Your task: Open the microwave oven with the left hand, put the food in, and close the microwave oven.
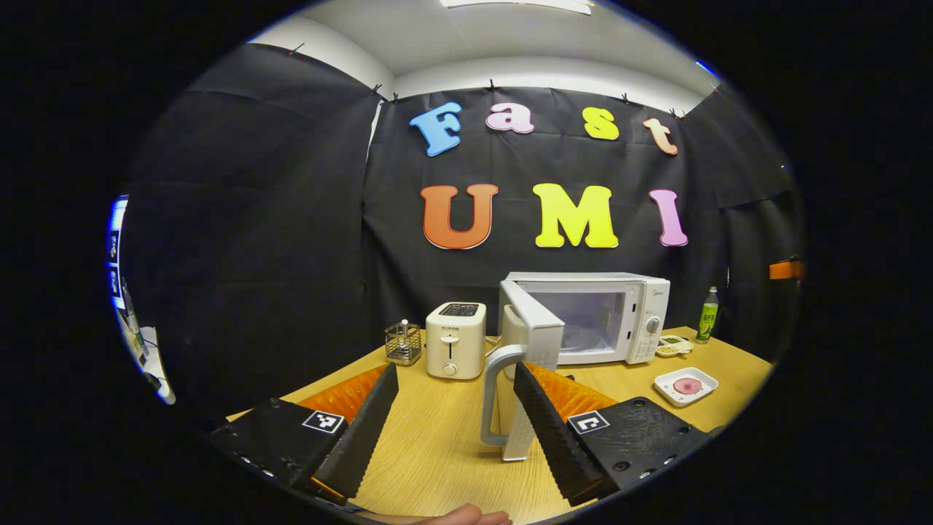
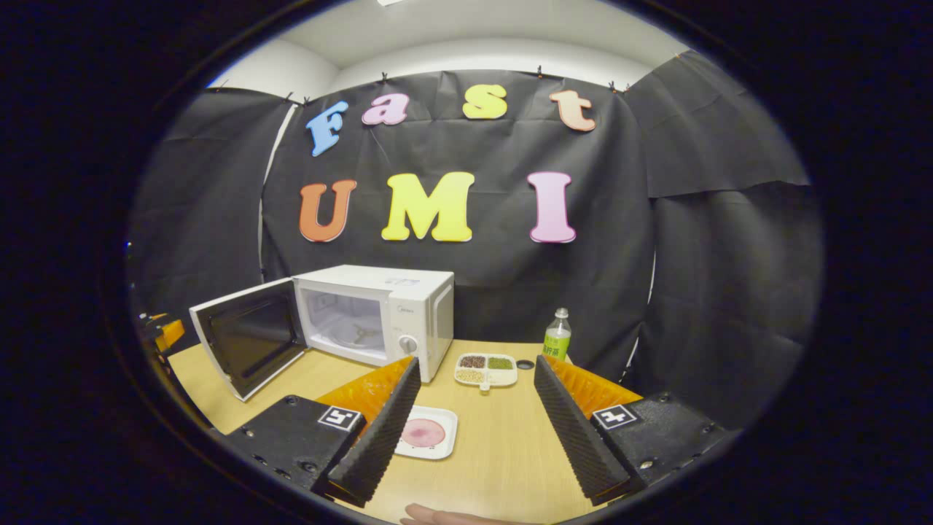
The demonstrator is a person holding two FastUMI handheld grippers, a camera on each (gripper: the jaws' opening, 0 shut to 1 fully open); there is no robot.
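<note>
A white microwave (image 1: 641, 306) (image 2: 415, 306) stands at the back of the wooden table with its door (image 1: 531, 350) (image 2: 248, 337) swung wide open to the left; the cavity holds only the glass turntable. The door's grey handle (image 1: 492, 394) hangs just ahead of my left gripper (image 1: 455, 408), between its open fingers and apart from both. The food, a pink round piece on a small white square plate (image 2: 426, 432) (image 1: 685, 386), lies on the table right of the microwave. My right gripper (image 2: 474, 415) hovers open above the table, the plate beside its left finger.
A white toaster (image 1: 455, 339) and a small wire-and-glass holder (image 1: 403, 343) stand left of the microwave. A divided dish of beans (image 2: 486, 369) (image 1: 672, 345) and a green-labelled bottle (image 2: 557, 335) (image 1: 707, 315) sit to its right. A hand shows at the bottom edge (image 2: 444, 516).
</note>
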